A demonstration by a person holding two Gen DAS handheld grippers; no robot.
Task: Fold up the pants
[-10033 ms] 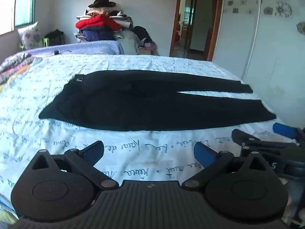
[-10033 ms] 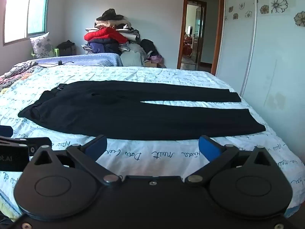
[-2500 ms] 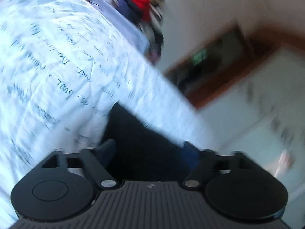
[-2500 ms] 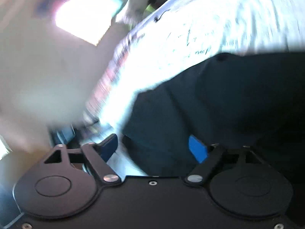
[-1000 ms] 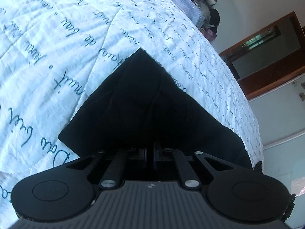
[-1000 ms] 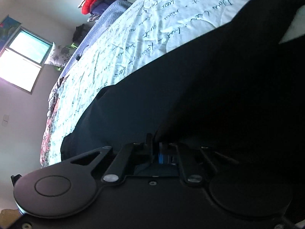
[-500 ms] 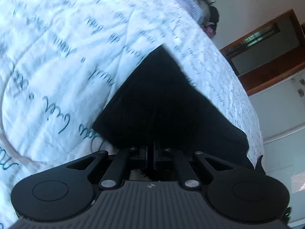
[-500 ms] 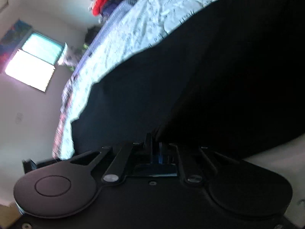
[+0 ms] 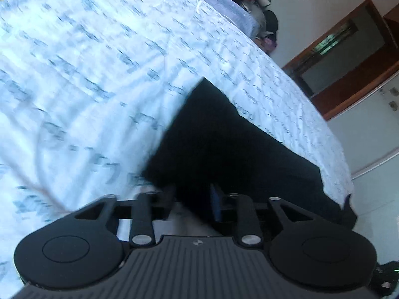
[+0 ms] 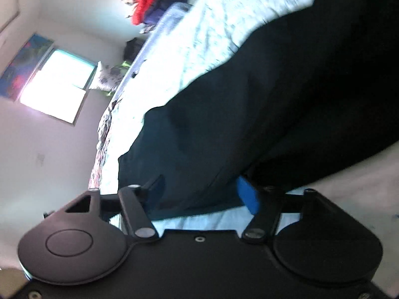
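The black pants [image 9: 224, 137] lie on the white bedsheet with blue script [image 9: 87, 62], folded lengthwise with one leg over the other. My left gripper [image 9: 192, 196] is open, its jaws apart just at the near edge of the fabric. In the right wrist view the pants [image 10: 261, 94] fill the middle and right. My right gripper [image 10: 202, 189] is open, its blue-padded fingers [image 10: 247, 194] spread wide at the near edge of the cloth. Neither gripper holds the fabric.
A heap of clothes with a red garment [image 10: 147, 7] is piled beyond the far end of the bed. A window [image 10: 57, 92] is at the left wall. A wooden doorway [image 9: 349, 49] and white wardrobe stand beyond the bed's right side.
Both grippers were shut on the pants half a second ago and have now opened, letting the fabric go. The pants rest flat on the bed. Both views are blurred by motion.
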